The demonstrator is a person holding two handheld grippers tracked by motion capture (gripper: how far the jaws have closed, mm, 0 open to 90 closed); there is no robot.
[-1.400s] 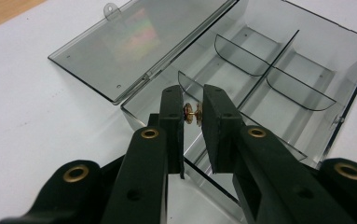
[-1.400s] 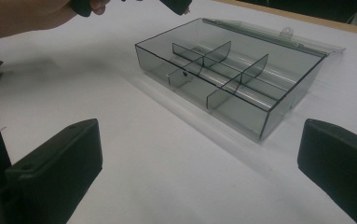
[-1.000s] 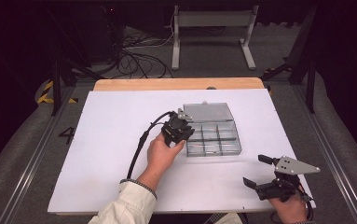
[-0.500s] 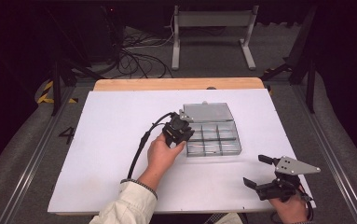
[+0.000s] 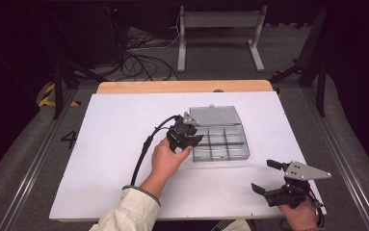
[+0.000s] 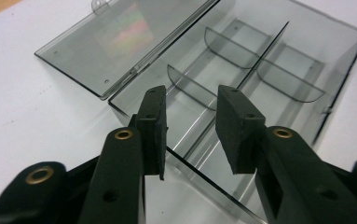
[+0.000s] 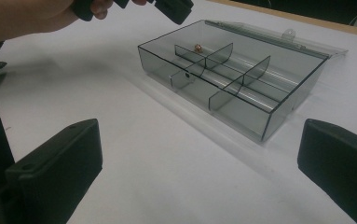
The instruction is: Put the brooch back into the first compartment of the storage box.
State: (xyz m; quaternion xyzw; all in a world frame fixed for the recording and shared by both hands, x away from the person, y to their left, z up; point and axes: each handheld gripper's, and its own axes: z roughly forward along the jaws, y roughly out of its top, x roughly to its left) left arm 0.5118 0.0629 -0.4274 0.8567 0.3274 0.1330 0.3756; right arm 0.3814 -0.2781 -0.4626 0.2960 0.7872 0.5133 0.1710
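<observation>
A smoky clear plastic compartment box [image 5: 228,143] lies on the white table with its lid [image 5: 215,115] folded back flat behind it. My left gripper [image 5: 192,138] hovers over the box's left edge; in the left gripper view [image 6: 191,93] its jaws have just been opening and stand a little apart, with nothing between them. A tiny brownish piece [image 7: 197,46] lies in one far compartment of the box [image 7: 227,79], below that gripper. My right gripper [image 5: 265,176] rests near the table's front right corner, open [image 7: 199,126] and holding nothing.
The white tabletop [image 5: 124,144] ends at a wooden strip [image 5: 182,86] along its far edge. Beyond it stand dark floor, cables [image 5: 143,53] and a metal stand [image 5: 220,29]. The left gripper's cable [image 5: 146,147] loops over the table.
The left gripper's jaws looked shut before and now stand slightly apart over the box. Both hands stay about where they were.
</observation>
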